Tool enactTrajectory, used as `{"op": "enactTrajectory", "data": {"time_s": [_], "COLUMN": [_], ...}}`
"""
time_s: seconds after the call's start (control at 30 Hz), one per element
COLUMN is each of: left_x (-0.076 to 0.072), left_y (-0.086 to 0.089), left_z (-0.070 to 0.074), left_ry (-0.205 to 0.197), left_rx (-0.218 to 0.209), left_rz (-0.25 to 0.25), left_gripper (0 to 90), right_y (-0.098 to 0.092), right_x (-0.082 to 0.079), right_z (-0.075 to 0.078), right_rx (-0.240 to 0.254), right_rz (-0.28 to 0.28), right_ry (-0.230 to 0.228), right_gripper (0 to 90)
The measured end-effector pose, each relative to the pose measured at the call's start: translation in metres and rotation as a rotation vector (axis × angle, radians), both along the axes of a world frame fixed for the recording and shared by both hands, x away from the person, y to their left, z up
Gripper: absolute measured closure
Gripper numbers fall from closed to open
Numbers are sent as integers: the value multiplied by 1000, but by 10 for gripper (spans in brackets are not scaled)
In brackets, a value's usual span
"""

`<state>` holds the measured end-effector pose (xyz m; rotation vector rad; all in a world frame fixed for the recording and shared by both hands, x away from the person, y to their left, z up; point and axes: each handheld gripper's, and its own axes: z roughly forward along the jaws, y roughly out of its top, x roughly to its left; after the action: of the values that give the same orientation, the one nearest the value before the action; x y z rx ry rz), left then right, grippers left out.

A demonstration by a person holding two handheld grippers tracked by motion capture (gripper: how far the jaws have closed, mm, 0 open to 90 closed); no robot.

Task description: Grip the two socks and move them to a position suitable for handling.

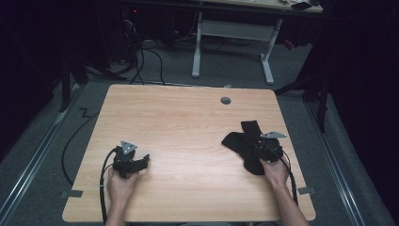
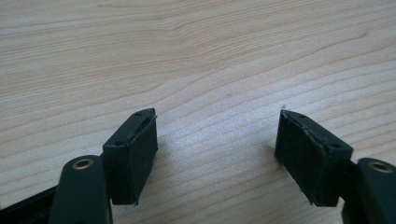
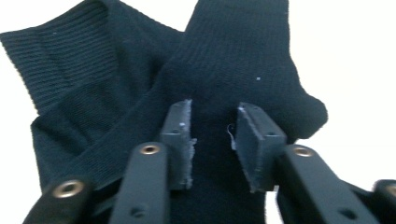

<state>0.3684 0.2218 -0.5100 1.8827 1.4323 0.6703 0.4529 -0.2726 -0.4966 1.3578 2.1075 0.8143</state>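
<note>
Two black socks lie crossed over each other on the right half of the desk, toward its near right edge. In the right gripper view one sock runs away from the tool with its rounded end to the right, while the other sock, with a ribbed cuff, lies slanting beneath it to the left.

The right tool sits directly over the near part of the socks, pointing down onto them, with the person's right hand behind it. In its own view, the right tool has its jaws partly open, one pad on each side of a strip of the upper sock. The fabric lies between and under the pads, and a gap shows on either side, so the pads are not pinched onto it.

The left tool rests well apart from the socks, on the near left part of the desk, held by the left hand. In the left gripper view, the left tool has its jaws wide apart over bare wood, holding nothing.
</note>
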Motion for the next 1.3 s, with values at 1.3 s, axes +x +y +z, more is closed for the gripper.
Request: {"op": "enactTrajectory", "data": {"time_s": [1.3], "left_x": [0], "left_y": [0], "left_z": [0], "left_ry": [-1], "left_rx": [0], "left_rz": [-1], "left_gripper": [297], "right_y": [-14], "right_x": [-8], "right_z": [58], "right_rx": [123], "right_rz": [65], "right_ry": [-134], "right_gripper": [899]}}
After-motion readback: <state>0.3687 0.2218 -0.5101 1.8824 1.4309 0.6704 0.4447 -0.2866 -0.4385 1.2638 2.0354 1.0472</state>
